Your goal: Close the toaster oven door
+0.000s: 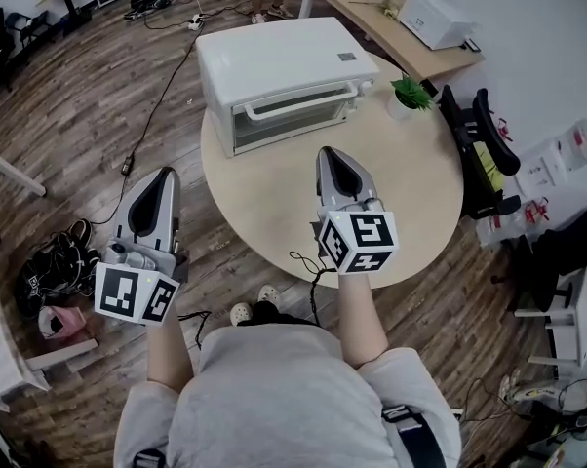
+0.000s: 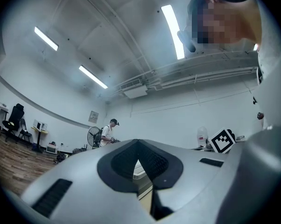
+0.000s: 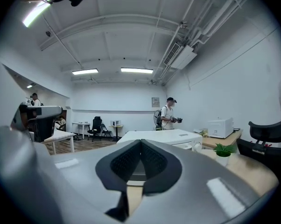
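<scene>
Probably toaster oven door (image 1: 292, 117) is almost shut; left gripper (image 1: 163, 178) & right gripper (image 1: 330, 156) both clenched, empty. Risk: hard push slides toaster oven (image 1: 274, 52) across table (image 1: 274, 213).

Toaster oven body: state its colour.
The toaster oven is white, best seen in the head view.

wht toaster oven (image 1: 274, 66), beige table (image 1: 410, 188), grn plant (image 1: 411, 91), brn wood floor (image 1: 74, 100)
</scene>
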The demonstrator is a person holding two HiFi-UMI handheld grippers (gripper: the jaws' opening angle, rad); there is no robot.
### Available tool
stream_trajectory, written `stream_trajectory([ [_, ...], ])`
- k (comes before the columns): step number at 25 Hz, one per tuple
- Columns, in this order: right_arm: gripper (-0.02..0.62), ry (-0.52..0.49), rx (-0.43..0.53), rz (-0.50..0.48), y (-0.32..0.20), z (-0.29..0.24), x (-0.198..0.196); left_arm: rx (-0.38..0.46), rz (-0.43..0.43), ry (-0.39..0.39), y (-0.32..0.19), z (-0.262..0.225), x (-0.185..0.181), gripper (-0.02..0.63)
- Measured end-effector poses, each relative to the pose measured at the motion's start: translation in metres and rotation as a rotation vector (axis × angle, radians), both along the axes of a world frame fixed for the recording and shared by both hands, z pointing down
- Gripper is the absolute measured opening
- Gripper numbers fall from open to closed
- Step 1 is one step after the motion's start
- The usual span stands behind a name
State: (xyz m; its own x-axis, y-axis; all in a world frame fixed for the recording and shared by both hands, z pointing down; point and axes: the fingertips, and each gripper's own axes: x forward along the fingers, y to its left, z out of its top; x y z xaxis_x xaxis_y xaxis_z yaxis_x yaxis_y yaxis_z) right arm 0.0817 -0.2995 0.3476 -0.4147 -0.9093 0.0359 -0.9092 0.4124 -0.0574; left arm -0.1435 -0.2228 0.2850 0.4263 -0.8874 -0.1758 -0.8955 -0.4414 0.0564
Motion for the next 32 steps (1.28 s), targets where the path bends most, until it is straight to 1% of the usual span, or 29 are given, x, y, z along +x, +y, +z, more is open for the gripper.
stream_trajectory([
  [13,0.011,-0.006,0.108,0.069,0.043,-0.04,0.03,0.022,0.066,0.005,0.008,-0.007,0.024,0.006],
  [24,0.011,-0.017,0.146,0.125,0.074,-0.054,0.051,0.026,0.119,0.004,0.015,-0.01,0.042,0.006],
  [32,0.011,-0.016,0.165,0.151,0.089,-0.061,0.059,0.029,0.148,0.004,0.021,-0.012,0.051,0.006],
])
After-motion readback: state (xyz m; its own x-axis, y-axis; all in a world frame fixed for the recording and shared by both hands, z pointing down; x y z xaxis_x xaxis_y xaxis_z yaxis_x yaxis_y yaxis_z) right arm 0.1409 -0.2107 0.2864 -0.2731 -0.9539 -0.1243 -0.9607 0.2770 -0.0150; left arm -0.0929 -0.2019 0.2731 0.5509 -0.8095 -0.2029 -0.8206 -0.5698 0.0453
